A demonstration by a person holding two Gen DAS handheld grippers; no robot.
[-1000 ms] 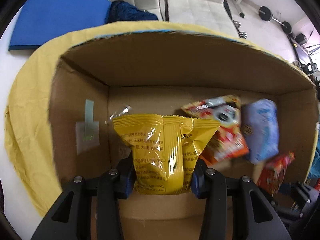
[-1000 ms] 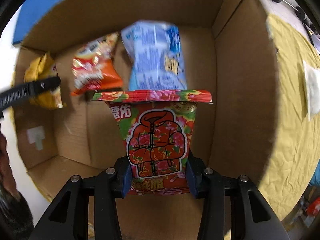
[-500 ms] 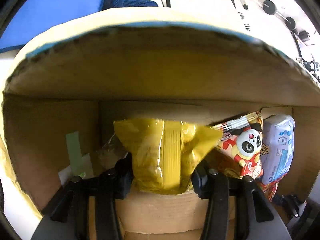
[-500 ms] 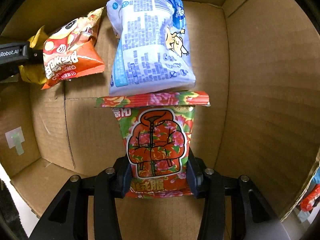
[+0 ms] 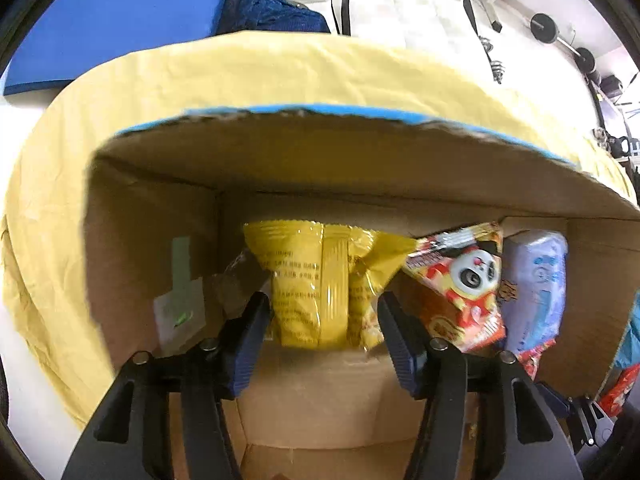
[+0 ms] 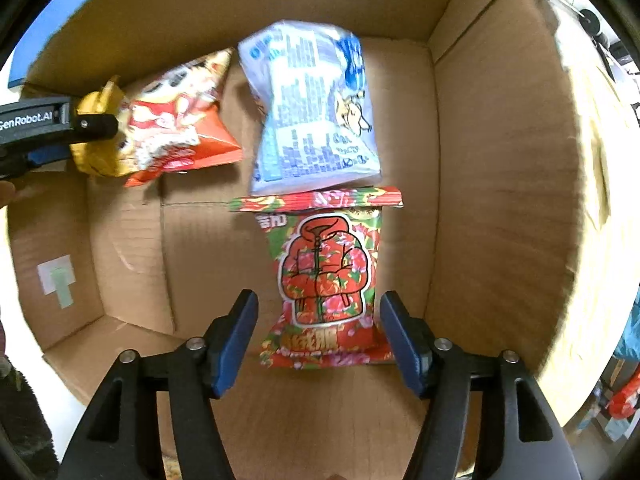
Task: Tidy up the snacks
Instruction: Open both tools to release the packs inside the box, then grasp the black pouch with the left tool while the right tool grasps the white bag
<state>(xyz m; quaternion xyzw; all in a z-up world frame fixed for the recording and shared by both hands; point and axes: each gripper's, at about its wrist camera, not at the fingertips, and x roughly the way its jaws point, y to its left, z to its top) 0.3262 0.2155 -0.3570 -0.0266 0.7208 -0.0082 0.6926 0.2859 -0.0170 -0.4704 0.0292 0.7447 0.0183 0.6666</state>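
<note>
An open cardboard box (image 5: 320, 152) holds the snacks. In the left wrist view a yellow bag (image 5: 320, 280) rests at the box's far wall between the fingers of my left gripper (image 5: 324, 308). Its jaws are opening and the pads stand just off the bag's sides. Beside it lie an orange panda bag (image 5: 460, 280) and a pale blue bag (image 5: 536, 292). In the right wrist view a red floral bag (image 6: 324, 272) lies flat on the box (image 6: 500, 160) floor below the blue bag (image 6: 312, 112). My right gripper (image 6: 319, 298) straddles it, jaws opening, with gaps on both sides.
The box sits on a yellow cloth (image 5: 200, 80). A blue mat (image 5: 112, 20) and white cushions lie beyond it, with weights (image 5: 540, 28) on the floor at the right. A taped white label (image 5: 180, 300) is on the box's left wall. More packets (image 6: 624, 396) lie outside the box.
Both grippers have spread their jaws and let go of their bags. The yellow bag now rests against the far wall and the floral bag lies on the box floor. The left gripper has drawn back.
</note>
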